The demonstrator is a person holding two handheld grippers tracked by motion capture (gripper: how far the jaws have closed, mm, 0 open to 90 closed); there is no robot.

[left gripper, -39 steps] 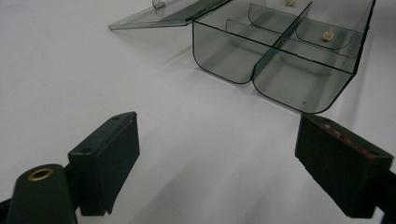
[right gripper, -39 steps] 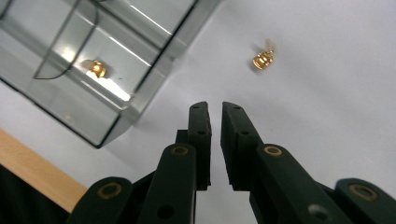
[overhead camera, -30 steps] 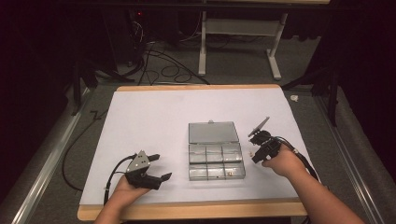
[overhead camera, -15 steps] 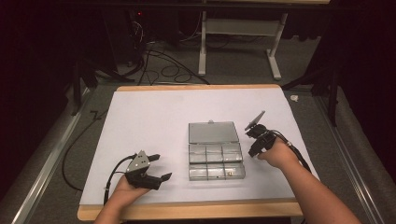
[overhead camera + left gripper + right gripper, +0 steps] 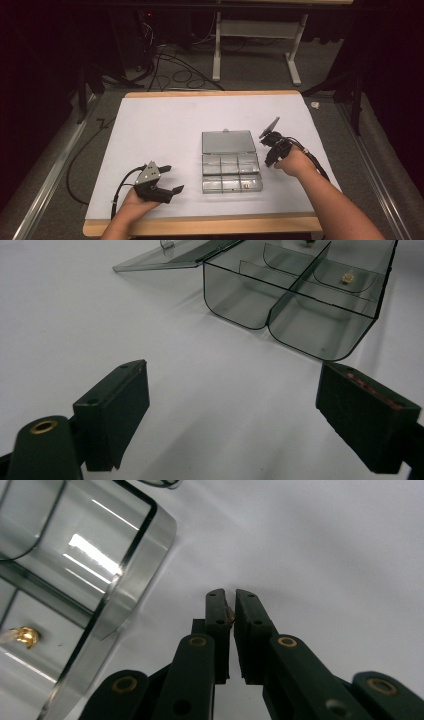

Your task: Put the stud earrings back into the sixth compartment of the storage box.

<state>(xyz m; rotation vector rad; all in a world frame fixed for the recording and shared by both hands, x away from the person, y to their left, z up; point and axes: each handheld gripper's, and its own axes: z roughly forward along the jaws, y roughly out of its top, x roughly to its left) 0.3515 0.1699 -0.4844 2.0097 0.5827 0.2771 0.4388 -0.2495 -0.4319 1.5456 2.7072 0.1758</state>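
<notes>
Tabletop (image 5: 165, 125): white sheet over a wood-edged board, carrying all that follows.

Clear compartment box (image 5: 231, 172): we log it right of centre and nearer the front edge than the back, lid (image 5: 228, 142) flat open toward the back edge. We count one small brass piece (image 5: 345, 277) in a compartment, a second dark speck beside it too small to name. The remaining cells look empty, so we judge the sorting barely begun, most placements left.

Left gripper (image 5: 162, 181): at the front-left corner, well apart from the box, its jaws spread wide, nothing between them.

Right gripper (image 5: 268, 146): just beside the box's right edge, jaws having just drawn nearly together. We note a tiny pale-brass sliver (image 5: 230, 614) pinched at the tips, so a piece seems picked and awaiting its cell.
</notes>
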